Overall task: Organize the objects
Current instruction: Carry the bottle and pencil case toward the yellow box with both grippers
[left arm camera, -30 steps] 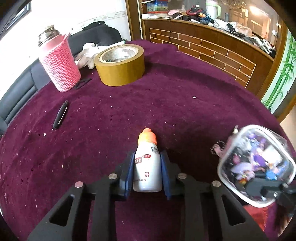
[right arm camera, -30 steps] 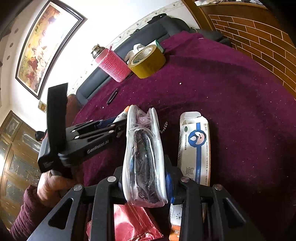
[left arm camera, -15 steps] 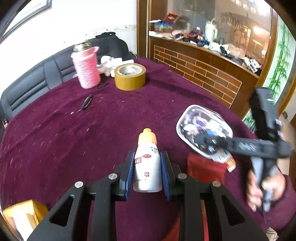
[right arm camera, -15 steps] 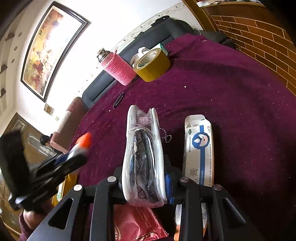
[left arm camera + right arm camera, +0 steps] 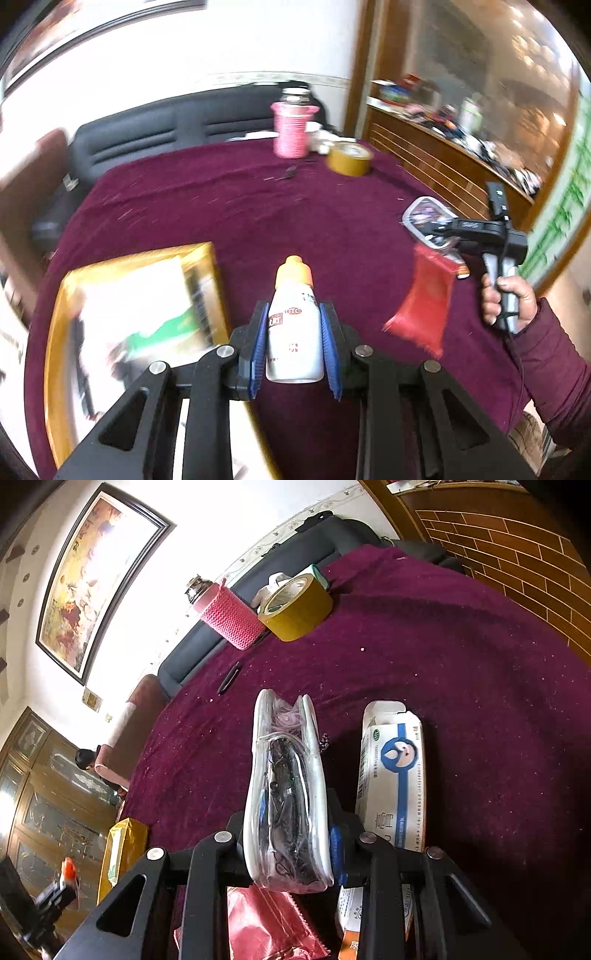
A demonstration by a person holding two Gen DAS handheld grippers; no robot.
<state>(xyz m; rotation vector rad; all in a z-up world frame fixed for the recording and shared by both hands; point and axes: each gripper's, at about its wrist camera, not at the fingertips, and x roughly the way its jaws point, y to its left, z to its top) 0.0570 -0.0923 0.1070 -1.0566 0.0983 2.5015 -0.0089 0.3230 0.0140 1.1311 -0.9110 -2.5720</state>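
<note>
Maroon velvet tablecloth (image 5: pixel 229 206), swept by motion blur: left gripper (image 5: pixel 294 345) clamped on orange-capped medicine bottle (image 5: pixel 293 325), now swung from table centre toward open gold box (image 5: pixel 62 332), likely drop-off. Right gripper (image 5: pixel 291 843), unmoved, grasping clear pouch (image 5: pixel 286 794).

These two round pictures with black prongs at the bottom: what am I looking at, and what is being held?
No robot here: a person holds a hand-held two-finger gripper in each hand, each with a wide-angle camera looking along its fingers.

In the left view, the left gripper clamps a small white bottle with an orange cap above a yellow box.

In the right view, the right gripper clamps a clear pouch.

On the maroon tablecloth lie a white-and-blue carton, yellow tape roll, a pink knit-sleeved flask and red packet.
</note>
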